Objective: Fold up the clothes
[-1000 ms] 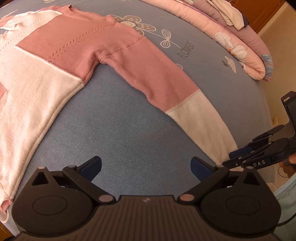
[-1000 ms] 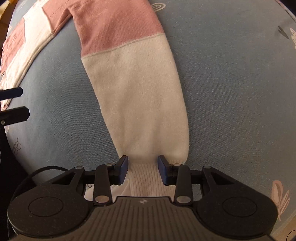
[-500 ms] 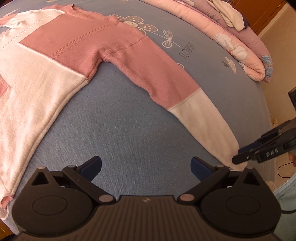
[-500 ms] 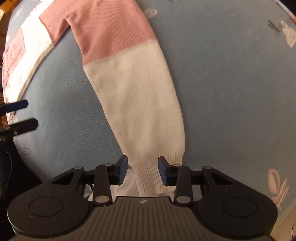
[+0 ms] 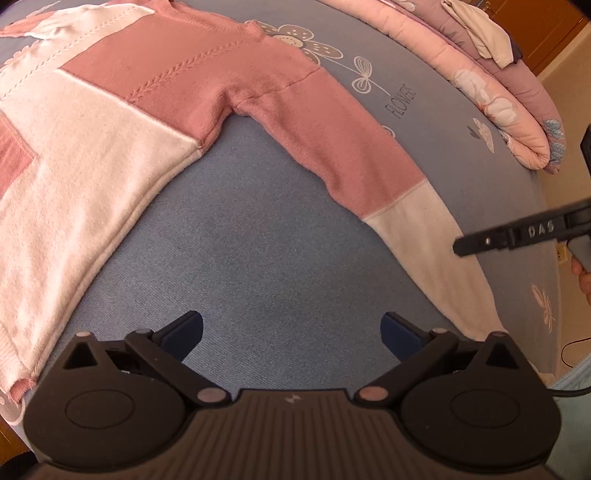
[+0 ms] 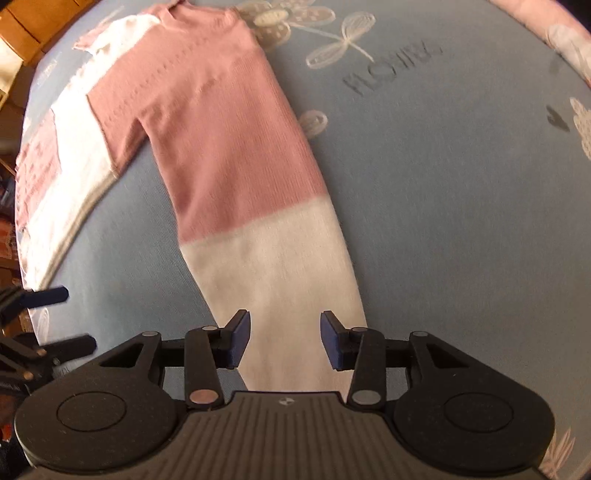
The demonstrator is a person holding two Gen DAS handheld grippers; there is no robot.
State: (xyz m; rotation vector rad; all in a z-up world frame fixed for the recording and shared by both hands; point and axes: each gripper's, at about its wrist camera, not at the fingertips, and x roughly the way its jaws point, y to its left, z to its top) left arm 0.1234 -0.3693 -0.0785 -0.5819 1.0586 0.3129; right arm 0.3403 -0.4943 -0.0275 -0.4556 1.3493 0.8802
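Note:
A pink and white sweater point(image 5: 129, 122) lies spread flat on the blue bed sheet point(image 5: 258, 240). Its right sleeve point(image 6: 229, 147) runs pink from the shoulder, then white point(image 6: 280, 266) toward the cuff. My right gripper point(image 6: 284, 334) hovers over the white sleeve end, pointing steeply down. Its jaws are opening; the sleeve lies below and between them, and the pads do not press on it. In the left wrist view one right finger point(image 5: 517, 236) shows above the sleeve. My left gripper point(image 5: 291, 326) stands wide open over bare sheet, between the sweater's body and the sleeve.
A rolled pink floral quilt point(image 5: 491, 92) with folded cloth point(image 5: 480, 29) on it lies along the bed's far edge. The bed's right edge drops to the floor near a cable point(image 5: 569, 354). A hand point(image 5: 583, 280) holds the right gripper.
The right gripper's jaws have widened and left the ribbed cuff; it has lifted and moved up the white sleeve toward the shoulder. The left gripper has hardly moved.

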